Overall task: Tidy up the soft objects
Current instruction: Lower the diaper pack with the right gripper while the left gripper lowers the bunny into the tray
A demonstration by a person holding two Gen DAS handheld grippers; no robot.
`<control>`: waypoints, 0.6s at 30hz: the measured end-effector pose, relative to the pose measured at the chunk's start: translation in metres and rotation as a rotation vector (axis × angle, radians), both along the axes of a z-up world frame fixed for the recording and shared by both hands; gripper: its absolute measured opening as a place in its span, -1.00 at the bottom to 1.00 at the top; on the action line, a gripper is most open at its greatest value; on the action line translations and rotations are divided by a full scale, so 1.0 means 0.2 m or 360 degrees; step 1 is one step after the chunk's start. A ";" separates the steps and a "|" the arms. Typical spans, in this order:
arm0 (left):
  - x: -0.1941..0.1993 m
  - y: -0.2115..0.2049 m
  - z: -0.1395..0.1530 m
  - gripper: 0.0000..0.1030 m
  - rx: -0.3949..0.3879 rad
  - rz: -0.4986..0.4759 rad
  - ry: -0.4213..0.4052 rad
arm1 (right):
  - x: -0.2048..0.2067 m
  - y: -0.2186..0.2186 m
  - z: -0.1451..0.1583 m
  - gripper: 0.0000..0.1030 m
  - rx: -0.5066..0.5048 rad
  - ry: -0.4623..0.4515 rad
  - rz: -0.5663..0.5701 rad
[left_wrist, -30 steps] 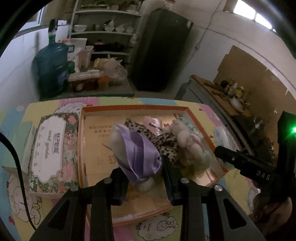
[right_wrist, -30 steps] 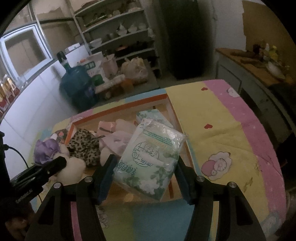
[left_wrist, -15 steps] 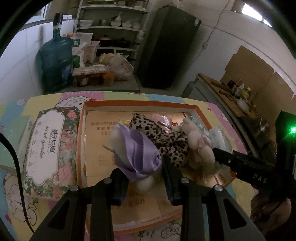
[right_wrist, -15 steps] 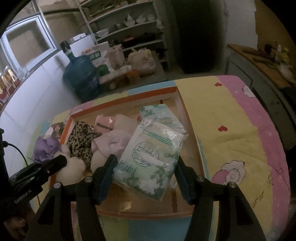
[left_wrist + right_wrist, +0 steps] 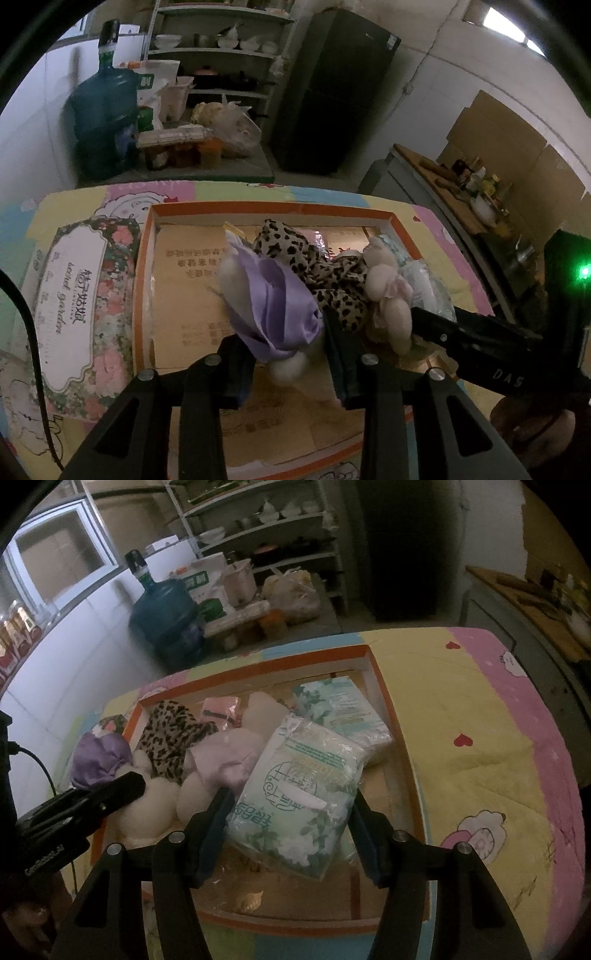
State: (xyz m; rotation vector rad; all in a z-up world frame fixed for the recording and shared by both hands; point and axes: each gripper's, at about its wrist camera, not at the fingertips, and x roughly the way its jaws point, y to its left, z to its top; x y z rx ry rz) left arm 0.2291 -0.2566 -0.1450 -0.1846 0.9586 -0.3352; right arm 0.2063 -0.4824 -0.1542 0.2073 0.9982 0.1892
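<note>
My left gripper (image 5: 288,354) is shut on a purple and white plush toy (image 5: 273,299) and holds it over the left middle of an orange-rimmed tray (image 5: 142,280). My right gripper (image 5: 291,808) is shut on a green and white tissue pack (image 5: 299,794) over the tray's right half (image 5: 388,701). In the tray lie a leopard-print cloth (image 5: 317,273), a cream plush with pink cloth (image 5: 388,295), a small pink packet (image 5: 219,707) and a second tissue pack (image 5: 343,709). The purple toy also shows in the right wrist view (image 5: 99,760).
A floral tissue box (image 5: 81,295) lies left of the tray on the cartoon-print tablecloth (image 5: 480,709). Beyond the table stand a blue water jug (image 5: 103,114), shelves with dishes (image 5: 221,40), a dark fridge (image 5: 340,92) and a counter (image 5: 461,192) at right.
Both grippers have moved forward over the tray with their loads still held. The tray and its contents look closer and lower in both views.
</note>
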 end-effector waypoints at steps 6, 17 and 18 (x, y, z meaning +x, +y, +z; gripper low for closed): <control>0.02 0.01 -0.01 -0.07 -0.0036 -0.0001 0.0034 | 0.00 0.01 0.00 0.26 0.0001 -0.0001 0.0002; 0.00 0.01 0.00 0.42 -0.0063 -0.0020 0.0024 | 0.01 0.04 0.02 0.35 -0.0040 -0.0004 0.0003; 0.00 0.01 0.00 0.42 -0.0069 -0.0019 0.0022 | 0.01 0.04 0.02 0.35 -0.0042 -0.0006 0.0001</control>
